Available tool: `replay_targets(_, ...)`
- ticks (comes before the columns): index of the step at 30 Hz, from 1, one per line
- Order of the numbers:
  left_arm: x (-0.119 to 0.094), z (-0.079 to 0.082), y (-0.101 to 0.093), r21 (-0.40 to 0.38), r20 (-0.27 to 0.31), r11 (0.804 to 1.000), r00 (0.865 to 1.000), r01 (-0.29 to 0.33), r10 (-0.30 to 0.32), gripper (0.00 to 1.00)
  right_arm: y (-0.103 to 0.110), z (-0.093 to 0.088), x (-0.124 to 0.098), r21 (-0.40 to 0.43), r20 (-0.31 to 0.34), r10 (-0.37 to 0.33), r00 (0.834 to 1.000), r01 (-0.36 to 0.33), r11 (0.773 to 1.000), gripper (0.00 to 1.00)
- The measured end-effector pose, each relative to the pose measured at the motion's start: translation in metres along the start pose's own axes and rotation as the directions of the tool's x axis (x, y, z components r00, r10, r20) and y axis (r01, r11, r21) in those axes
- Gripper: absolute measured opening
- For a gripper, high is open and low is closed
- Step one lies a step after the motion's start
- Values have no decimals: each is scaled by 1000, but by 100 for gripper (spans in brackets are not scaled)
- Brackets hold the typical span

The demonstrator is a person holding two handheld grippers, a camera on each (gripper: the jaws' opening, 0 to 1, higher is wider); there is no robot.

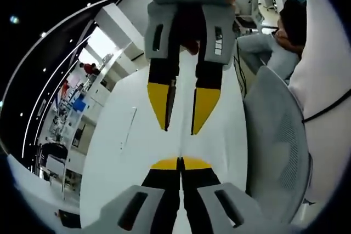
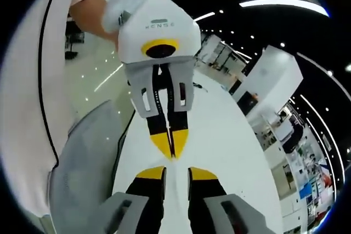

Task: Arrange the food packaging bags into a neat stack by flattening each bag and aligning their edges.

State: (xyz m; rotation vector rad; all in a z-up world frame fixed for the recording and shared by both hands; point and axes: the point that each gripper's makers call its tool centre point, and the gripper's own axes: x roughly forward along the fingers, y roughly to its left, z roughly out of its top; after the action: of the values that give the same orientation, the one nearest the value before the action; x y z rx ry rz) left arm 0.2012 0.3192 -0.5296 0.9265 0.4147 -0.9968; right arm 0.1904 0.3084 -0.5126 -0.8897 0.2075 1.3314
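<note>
Food packaging bags: position cannot be told from either view. Left gripper [image 1: 180, 163]: jaws clenched, yellow tips touching, grasping nothing. Right gripper [image 2: 176, 172]: jaws released, with a gap between the tips. Both grippers face each other, tips near but apart, above the white table [image 1: 120, 152]. A grey mesh chair [image 1: 279, 146] stands beside the table.

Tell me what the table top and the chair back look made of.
Table top: probably smooth white laminate or painted board; the surface is even and softly glossy, with no grain. Chair back: grey mesh fabric, judging by the fine dotted weave across it, stretched on a rim that looks like plastic.
</note>
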Motion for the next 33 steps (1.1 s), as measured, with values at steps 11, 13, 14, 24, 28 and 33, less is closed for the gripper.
replay_targets(11,1,2,0,14,0,1000,1000,-3,3,0,0,6,6,-26,-3,1,1000,-1,1000,3)
replay_targets(13,1,2,0,15,-1,1000,1000,-4,4,0,0,7,6,-28,-2,0,1000,0,1000,3)
replay_targets(14,1,2,0,15,0,1000,1000,-4,4,0,0,7,7,-34,-5,0,1000,0,999,3)
replay_targets(24,0,5,1,25,3,1000,1000,-10,10,0,2,7,9,-60,-24,5,1000,-7,998,0)
replay_targets(28,0,6,0,32,3,999,1000,-11,11,0,5,8,12,-84,-37,0,999,-3,996,0)
replay_targets(33,-1,7,-1,37,2,999,1000,-12,12,0,5,7,13,-95,-42,-1,999,-3,995,0)
